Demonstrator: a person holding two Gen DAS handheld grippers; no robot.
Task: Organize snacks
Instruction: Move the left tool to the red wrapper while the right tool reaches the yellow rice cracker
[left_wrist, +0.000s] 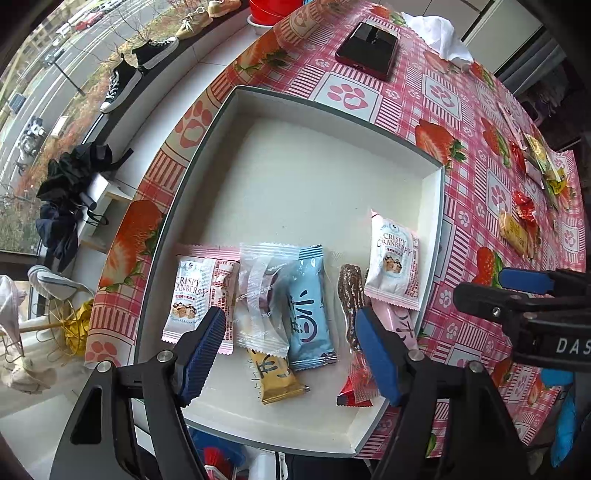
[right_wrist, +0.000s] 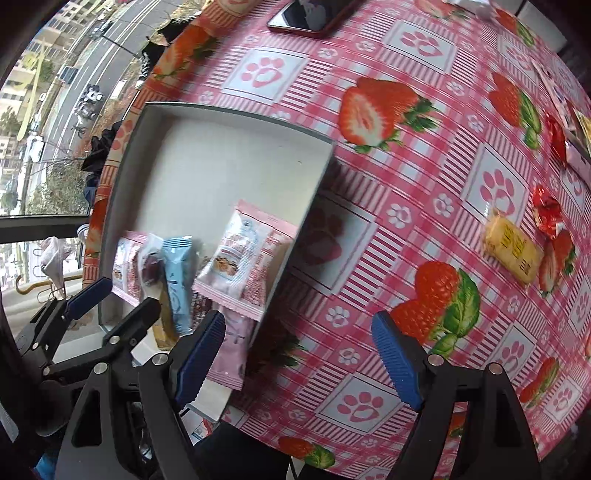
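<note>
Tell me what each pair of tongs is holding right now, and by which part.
Nothing. The left tongs stand open above the snacks in the white box, pads clear of them. The right tongs are open over the tablecloth, with nothing between them.

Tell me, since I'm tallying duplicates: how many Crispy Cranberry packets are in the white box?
2: one Crispy Cranberry packet at the left end of the snack row, another leaning by the box's right wall. Overlapping wrappers may hide more.

bench (left_wrist: 461, 236): pink strawberry cloth | white tray (left_wrist: 437, 206) on it | phone (left_wrist: 369, 48) beyond tray | loose snacks (left_wrist: 515, 230) right of tray
</note>
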